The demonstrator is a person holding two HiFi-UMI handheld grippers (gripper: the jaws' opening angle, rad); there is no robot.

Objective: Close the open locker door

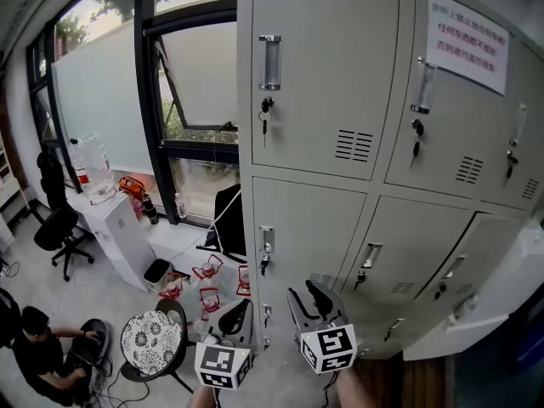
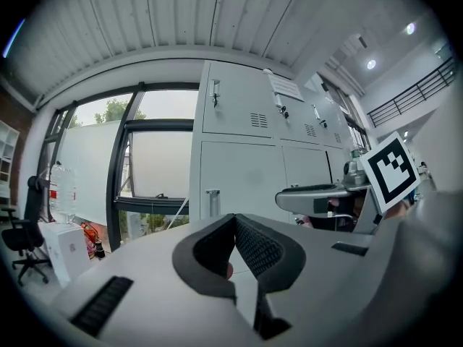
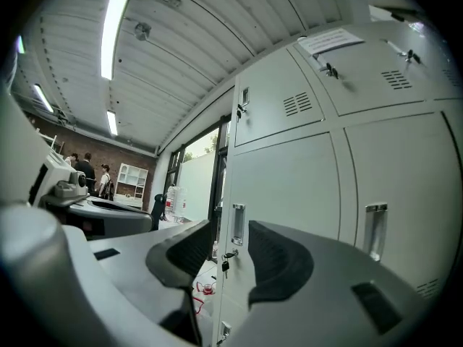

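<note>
A bank of grey lockers (image 1: 323, 100) fills the head view. At the lower right one door (image 1: 493, 304) stands swung out from the bank; the other doors lie flush. Both grippers hang low in front of the bottom row, well left of that door. My left gripper (image 1: 238, 313) (image 2: 233, 223) is shut, pads meeting at the tips with nothing gripped. My right gripper (image 1: 311, 294) (image 3: 230, 237) is open, a clear gap between its pads and only a distant locker handle (image 3: 238, 224) seen through it.
Keys hang from locks on the doors (image 1: 266, 109). A paper notice (image 1: 467, 41) is stuck on an upper door. To the left are a window, a water dispenser (image 1: 106, 219), an office chair (image 1: 59, 228), a round patterned table (image 1: 151, 341) and a crouching person (image 1: 34, 347).
</note>
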